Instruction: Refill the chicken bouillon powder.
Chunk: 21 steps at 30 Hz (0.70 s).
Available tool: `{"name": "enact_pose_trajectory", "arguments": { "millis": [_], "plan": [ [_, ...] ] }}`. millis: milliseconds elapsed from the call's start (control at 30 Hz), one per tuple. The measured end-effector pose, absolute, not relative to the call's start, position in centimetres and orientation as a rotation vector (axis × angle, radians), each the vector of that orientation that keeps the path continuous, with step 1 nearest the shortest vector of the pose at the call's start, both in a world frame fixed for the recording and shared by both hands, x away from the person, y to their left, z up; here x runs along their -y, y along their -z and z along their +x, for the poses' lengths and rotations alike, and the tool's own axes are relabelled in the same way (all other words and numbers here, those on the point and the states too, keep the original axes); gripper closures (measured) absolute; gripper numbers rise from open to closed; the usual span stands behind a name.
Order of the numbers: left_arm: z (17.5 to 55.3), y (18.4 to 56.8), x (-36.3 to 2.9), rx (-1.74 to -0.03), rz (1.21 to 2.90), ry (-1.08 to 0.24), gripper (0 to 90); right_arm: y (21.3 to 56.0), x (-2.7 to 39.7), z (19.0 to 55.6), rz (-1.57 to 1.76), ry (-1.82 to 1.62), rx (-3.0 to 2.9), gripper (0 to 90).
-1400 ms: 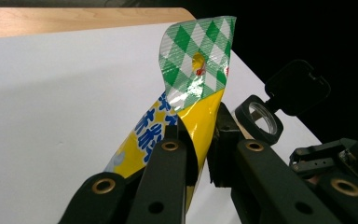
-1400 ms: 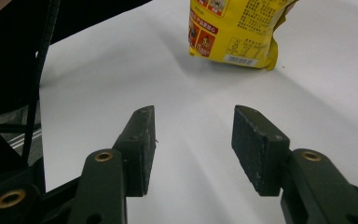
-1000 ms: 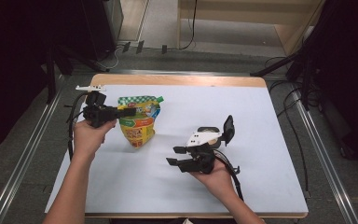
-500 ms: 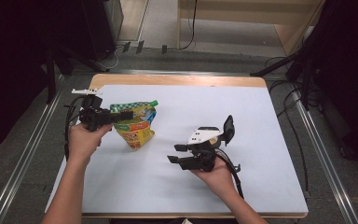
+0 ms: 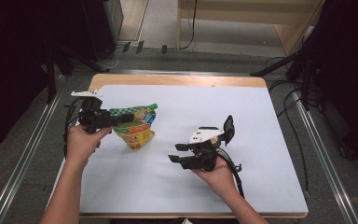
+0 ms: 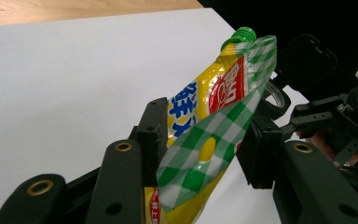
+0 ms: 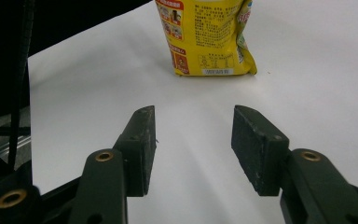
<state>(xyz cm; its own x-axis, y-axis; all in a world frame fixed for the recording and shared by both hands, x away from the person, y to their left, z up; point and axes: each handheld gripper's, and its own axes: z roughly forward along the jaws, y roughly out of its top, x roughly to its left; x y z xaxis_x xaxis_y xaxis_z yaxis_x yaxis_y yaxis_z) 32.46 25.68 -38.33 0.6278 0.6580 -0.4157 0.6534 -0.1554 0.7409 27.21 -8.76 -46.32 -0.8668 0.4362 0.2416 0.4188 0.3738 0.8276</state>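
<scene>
High view: one pouch (image 5: 137, 128), two tools; left tool (image 5: 121, 119) opening around pouch top, right tool (image 5: 177, 153) open, empty.

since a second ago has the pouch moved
Yes: the pouch has shifted slightly toward the table's far left edge, between the left claw's just-opening jaws.

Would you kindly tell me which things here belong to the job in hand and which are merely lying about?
In the job:
- yellow pouch
- left gripper, its fingers just opening around the pouch's top
- right gripper, open, empty

Lying about:
- white mat
- floor cables
</scene>
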Motion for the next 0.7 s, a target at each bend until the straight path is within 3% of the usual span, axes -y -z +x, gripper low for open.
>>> {"name": "enact_pose_trajectory", "arguments": {
  "millis": [433, 700],
  "plan": [
    [31.0, 38.1, -25.7, -1.029, 1.916, -0.051, 46.3, 44.8, 10.3, 27.6, 0.834, -1.567, -2.573, 56.8],
    [29.9, 38.8, -25.7, -1.032, 1.926, -0.060, 42.3, 43.3, 12.1, 28.0, 0.851, -1.552, -2.563, 69.5]
  ]
}}
